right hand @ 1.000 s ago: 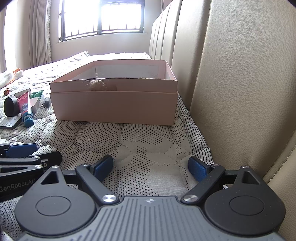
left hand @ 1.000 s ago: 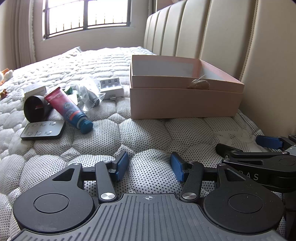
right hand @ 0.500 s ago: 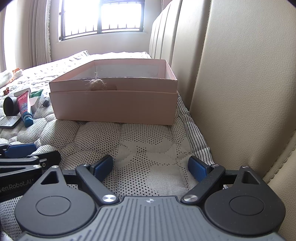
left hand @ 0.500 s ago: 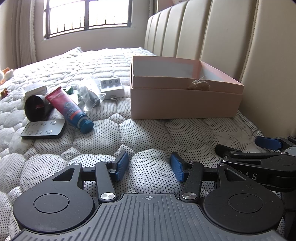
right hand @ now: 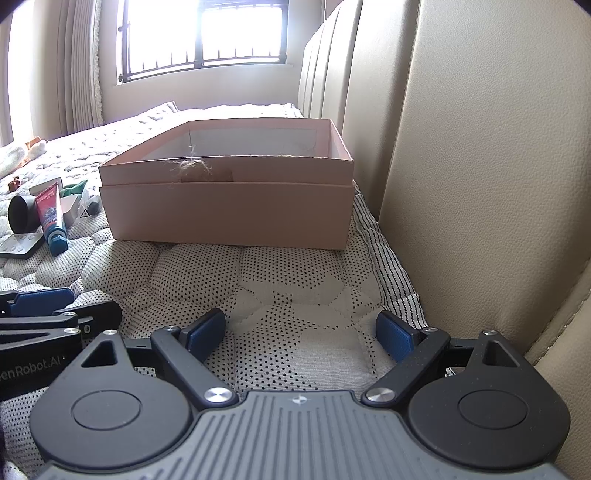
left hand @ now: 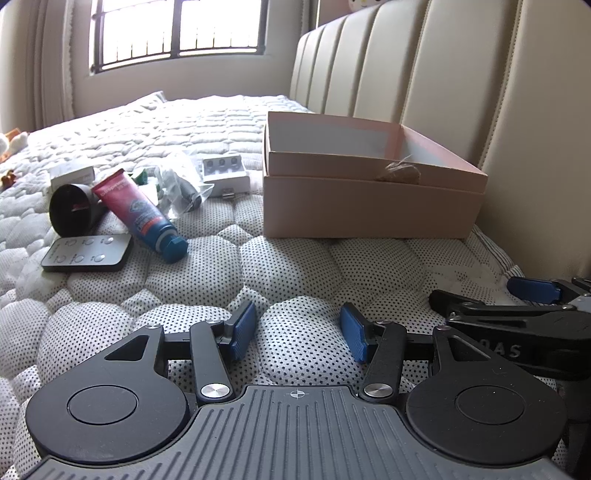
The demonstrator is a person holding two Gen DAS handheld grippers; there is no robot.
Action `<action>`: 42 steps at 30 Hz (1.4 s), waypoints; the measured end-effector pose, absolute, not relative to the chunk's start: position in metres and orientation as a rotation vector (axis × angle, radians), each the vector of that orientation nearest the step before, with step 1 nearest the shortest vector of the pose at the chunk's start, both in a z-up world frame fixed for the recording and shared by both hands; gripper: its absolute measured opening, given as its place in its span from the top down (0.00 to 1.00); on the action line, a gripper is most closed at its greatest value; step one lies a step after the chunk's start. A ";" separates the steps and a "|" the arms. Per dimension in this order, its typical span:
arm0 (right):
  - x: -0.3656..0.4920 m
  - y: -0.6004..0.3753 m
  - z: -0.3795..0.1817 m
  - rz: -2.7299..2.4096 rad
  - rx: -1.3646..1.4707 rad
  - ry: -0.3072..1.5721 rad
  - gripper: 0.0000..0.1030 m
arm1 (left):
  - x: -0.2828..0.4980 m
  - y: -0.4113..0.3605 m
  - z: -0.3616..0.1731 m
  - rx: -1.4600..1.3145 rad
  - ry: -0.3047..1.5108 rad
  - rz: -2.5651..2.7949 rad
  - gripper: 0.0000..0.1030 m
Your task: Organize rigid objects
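An open pink box (left hand: 369, 206) (right hand: 229, 218) stands on the mattress against the headboard, its inside mostly hidden by its near wall. Left of it lies a heap: a pink and blue tube (left hand: 138, 214) (right hand: 51, 218), a black cup on its side (left hand: 70, 214), a flat black remote (left hand: 86, 253), a white case with three holes (left hand: 223, 171) and a clear plastic bag (left hand: 181, 184). My left gripper (left hand: 297, 330) rests low over the mattress, open and empty, well short of the heap. My right gripper (right hand: 301, 334) is open and empty in front of the box.
The padded beige headboard (right hand: 480, 184) rises close on the right. A small white box (left hand: 72, 173) sits behind the cup. Small toys (left hand: 11, 140) lie at the far left of the quilted mattress (left hand: 207, 273). A barred window (left hand: 173, 29) is at the back.
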State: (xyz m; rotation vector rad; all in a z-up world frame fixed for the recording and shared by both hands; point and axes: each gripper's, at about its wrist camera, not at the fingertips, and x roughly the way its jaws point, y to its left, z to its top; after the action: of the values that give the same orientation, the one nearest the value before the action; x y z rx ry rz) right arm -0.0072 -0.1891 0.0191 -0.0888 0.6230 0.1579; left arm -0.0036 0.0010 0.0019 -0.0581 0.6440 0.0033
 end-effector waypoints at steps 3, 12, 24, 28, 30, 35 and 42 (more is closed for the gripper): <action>-0.006 -0.194 0.022 0.188 -0.062 0.638 0.13 | -0.003 0.000 0.002 -0.052 0.644 0.005 0.46; 0.007 -0.199 0.035 0.252 -0.060 0.799 0.13 | -0.003 0.000 0.001 -0.056 0.644 0.003 0.46; -0.002 -0.189 0.029 0.230 -0.136 0.738 0.10 | -0.003 0.003 0.001 -0.069 0.643 -0.003 0.46; -0.004 -0.191 0.029 0.228 -0.119 0.721 0.10 | -0.003 0.003 0.001 -0.070 0.643 -0.003 0.46; -0.004 -0.191 0.029 0.228 -0.120 0.723 0.10 | -0.003 0.003 0.001 -0.070 0.642 -0.003 0.46; 0.001 -0.189 0.030 0.242 -0.153 0.762 0.10 | -0.004 0.005 0.001 -0.084 0.640 -0.007 0.46; 0.003 -0.188 0.034 0.268 -0.169 0.795 0.10 | -0.012 0.055 0.017 -0.296 0.650 -0.151 0.49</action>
State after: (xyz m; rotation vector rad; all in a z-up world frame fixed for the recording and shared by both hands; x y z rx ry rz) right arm 0.0031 -0.1879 0.0338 -0.1686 0.7952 0.2684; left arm -0.0117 0.0553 0.0170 -0.2962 0.6500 -0.1513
